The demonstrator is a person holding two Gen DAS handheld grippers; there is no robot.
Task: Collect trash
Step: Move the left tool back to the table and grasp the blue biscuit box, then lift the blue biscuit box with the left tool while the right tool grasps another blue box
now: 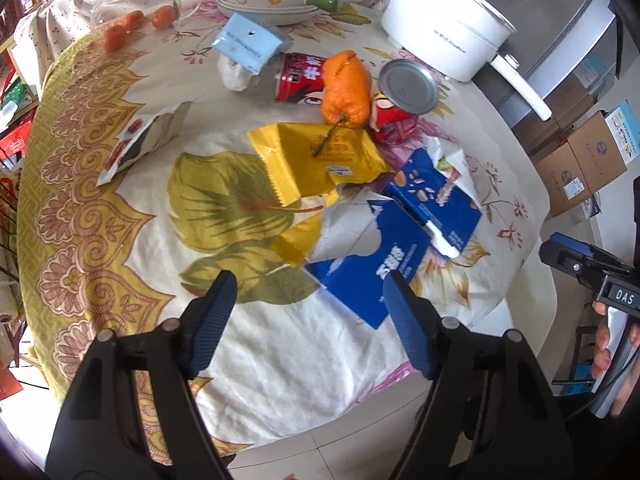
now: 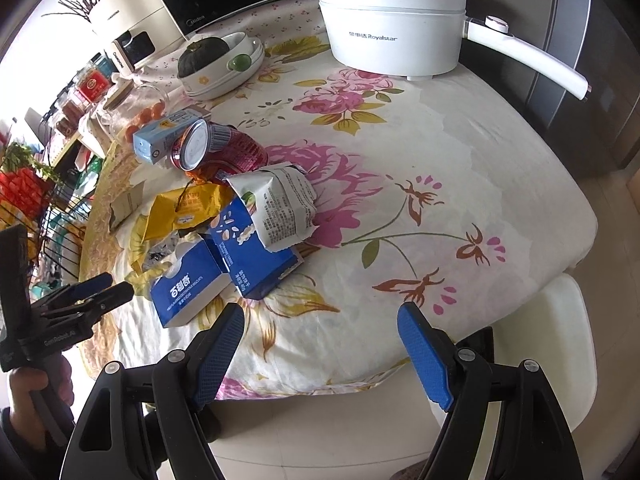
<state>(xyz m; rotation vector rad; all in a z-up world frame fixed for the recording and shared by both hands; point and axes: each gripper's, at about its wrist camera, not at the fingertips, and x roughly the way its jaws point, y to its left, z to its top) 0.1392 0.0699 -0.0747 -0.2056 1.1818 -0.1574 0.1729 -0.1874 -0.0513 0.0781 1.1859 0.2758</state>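
A heap of trash lies on the flowered tablecloth (image 1: 280, 360): a yellow wrapper (image 1: 320, 160), a torn blue biscuit box (image 1: 368, 268), a second blue box (image 1: 436, 200), two red cans (image 1: 296, 76) with an orange peel (image 1: 346, 88) on them, and a white wrapper (image 2: 284, 204). My left gripper (image 1: 310, 284) hangs open just above the near corner of the torn blue box, pads clear of it. My right gripper (image 2: 320, 312) is open over bare cloth at the table's front edge, right of that blue biscuit box (image 2: 188, 284). The left gripper (image 2: 114, 286) shows at the left there.
A white electric pot (image 2: 392, 32) with a long handle stands at the back right. A bowl holding a dark squash (image 2: 216, 64) and a light blue carton (image 1: 248, 42) sit behind the heap. A torn packet (image 1: 144, 140) lies left. A pale chair seat (image 2: 520, 360) is below the table edge.
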